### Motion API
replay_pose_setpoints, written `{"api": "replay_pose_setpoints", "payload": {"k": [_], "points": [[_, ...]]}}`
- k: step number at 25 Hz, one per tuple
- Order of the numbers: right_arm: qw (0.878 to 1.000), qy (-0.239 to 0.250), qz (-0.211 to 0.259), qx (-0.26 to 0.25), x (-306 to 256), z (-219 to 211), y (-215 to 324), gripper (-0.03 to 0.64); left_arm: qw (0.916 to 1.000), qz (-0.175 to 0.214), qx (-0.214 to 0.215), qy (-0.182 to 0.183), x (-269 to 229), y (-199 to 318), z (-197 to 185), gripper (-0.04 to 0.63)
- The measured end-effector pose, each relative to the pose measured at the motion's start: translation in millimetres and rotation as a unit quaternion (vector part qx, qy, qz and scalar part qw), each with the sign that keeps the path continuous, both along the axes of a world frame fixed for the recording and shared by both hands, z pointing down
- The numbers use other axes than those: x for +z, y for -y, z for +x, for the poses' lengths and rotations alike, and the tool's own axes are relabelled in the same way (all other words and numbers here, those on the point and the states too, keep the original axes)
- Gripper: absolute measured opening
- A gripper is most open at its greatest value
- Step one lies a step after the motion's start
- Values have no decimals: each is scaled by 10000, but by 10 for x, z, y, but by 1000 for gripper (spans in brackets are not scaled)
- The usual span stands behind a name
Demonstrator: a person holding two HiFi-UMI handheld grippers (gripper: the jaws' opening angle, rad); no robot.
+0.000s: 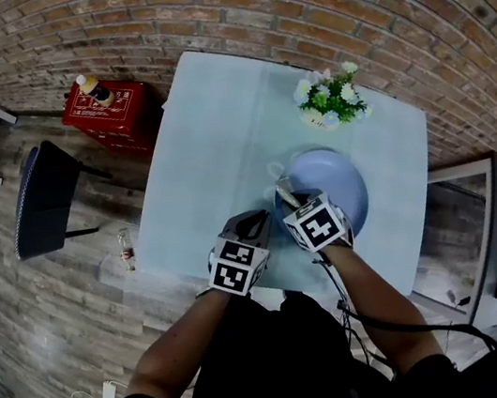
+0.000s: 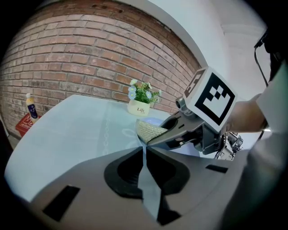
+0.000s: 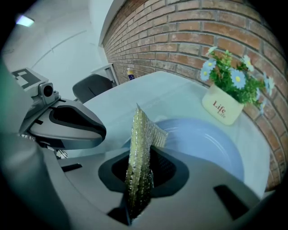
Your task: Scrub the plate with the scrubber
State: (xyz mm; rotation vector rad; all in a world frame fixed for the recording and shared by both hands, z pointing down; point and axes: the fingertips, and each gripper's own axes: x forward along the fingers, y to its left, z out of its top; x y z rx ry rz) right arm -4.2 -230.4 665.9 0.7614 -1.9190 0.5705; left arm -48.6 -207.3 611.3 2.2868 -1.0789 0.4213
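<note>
**Scrubber Clamped Above the Plate, Left Tool Closed at the Rim**

The round pale-blue plate (image 1: pixel 335 178) lay flat on the light-blue cloth-covered table (image 1: pixel 212 152), near the edge closest to the person, so both tools could reach it. The right gripper (image 1: pixel 293 204) had its jaws clamped on the yellow-green glittery mesh scrubber (image 3: pixel 137 134). The pad stood edge-on and stuck out past the jaw tips, which probably let the pad, not the jaws, meet the dish. It pointed steeply down over the plate's near-left part. No view settled whether it touched the surface.

The left gripper (image 2: pixel 144 148) had its jaws together, with its tips just beside the plate's left rim. This was likely to stop the plate sliding, though a pinch on the rim could not be confirmed. A small cream pot of artificial flowers (image 1: pixel 331 98) stood near the far rim, outside the working area.
</note>
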Motion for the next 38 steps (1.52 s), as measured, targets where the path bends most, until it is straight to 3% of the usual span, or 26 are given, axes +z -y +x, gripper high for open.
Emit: {"api": "replay_pose_setpoints", "payload": {"k": [13,24,38], "points": [[9965,137,-360,-747,-61,-47,-305,69,9990,55,-428,114,-152,-195,-43,14],[9827,225,-599,-1736,-71,38,-665,69,9979,-9,-638,127,-246,-319,19,14],[9686,253,-853,-2322,-74,280,-926,68,9945,93,-1026,202,-396,-241,28,14]]}}
